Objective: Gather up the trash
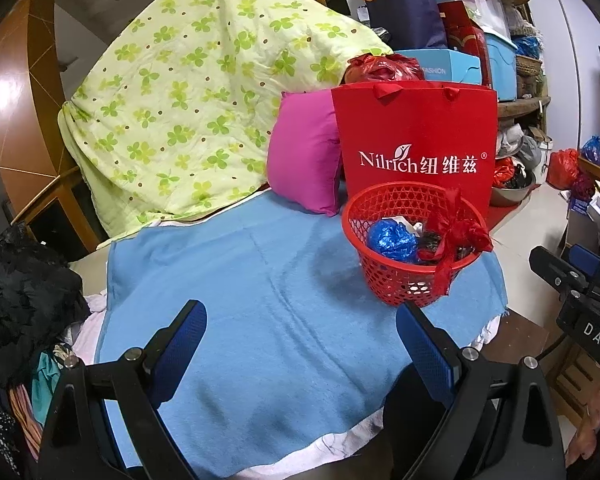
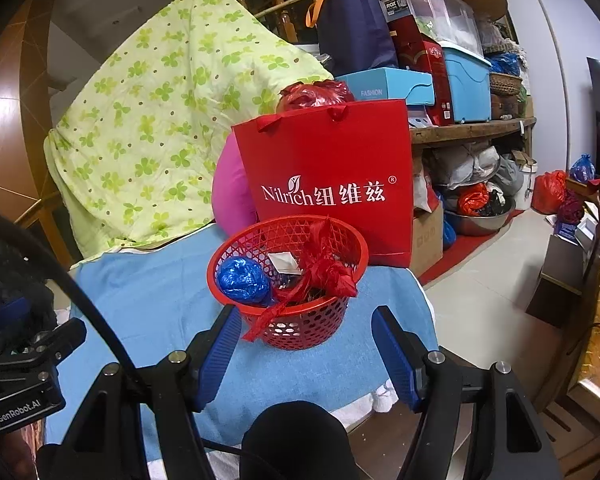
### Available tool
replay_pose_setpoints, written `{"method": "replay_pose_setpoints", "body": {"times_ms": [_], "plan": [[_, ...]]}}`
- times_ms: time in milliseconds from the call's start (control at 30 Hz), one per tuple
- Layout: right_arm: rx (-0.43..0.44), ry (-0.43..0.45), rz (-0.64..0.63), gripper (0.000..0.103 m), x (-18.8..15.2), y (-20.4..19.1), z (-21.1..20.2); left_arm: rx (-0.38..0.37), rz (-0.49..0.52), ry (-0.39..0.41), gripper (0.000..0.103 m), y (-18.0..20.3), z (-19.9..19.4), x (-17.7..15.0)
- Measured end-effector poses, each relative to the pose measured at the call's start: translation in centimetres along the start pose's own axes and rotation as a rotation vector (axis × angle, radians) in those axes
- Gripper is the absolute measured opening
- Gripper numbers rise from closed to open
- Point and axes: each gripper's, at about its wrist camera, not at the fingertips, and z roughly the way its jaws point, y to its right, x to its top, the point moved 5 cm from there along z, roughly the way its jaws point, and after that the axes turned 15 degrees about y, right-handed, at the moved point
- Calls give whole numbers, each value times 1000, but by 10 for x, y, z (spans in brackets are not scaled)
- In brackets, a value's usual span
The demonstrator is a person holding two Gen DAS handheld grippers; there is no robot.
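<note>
Red basket [image 2: 288, 280] already holding trash, both tongs empty.

It sits centre frame on the blue blanket [image 1: 240, 300], holding a blue wad [image 2: 244, 280] and red bag [image 2: 328, 272]; right tongs [image 2: 304, 354] gape just before it, left tongs [image 1: 300, 348] open lower left. Collecting looks nearly finished; next likely calls for spotting leftover scraps.

green quilt [image 1: 188, 92], pink pillow [image 1: 304, 160], red bag [image 1: 416, 136]

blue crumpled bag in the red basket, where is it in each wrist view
Left wrist: the blue crumpled bag sits right of centre, at the red basket's left side.
Right wrist: it sits left of centre, again at the basket's left.
Shared landmark: the red paper bag directly behind the basket.
</note>
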Motion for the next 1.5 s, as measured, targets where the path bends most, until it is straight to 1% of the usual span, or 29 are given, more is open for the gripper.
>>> {"method": "replay_pose_setpoints", "body": {"times_ms": [600,1000,1133,1500], "plan": [[7,-11,-14,71,2,-12,2,1,-4,2,96,0,0,3],[1,-8,-8,71,4,-10,3,-2,1,5,96,-1,0,8],[3,-21,5,71,4,-8,4,-3,3,6,96,-1,0,8],[2,-25,8,72,2,-9,4,-10,7,2,96,-2,-1,6]]}}
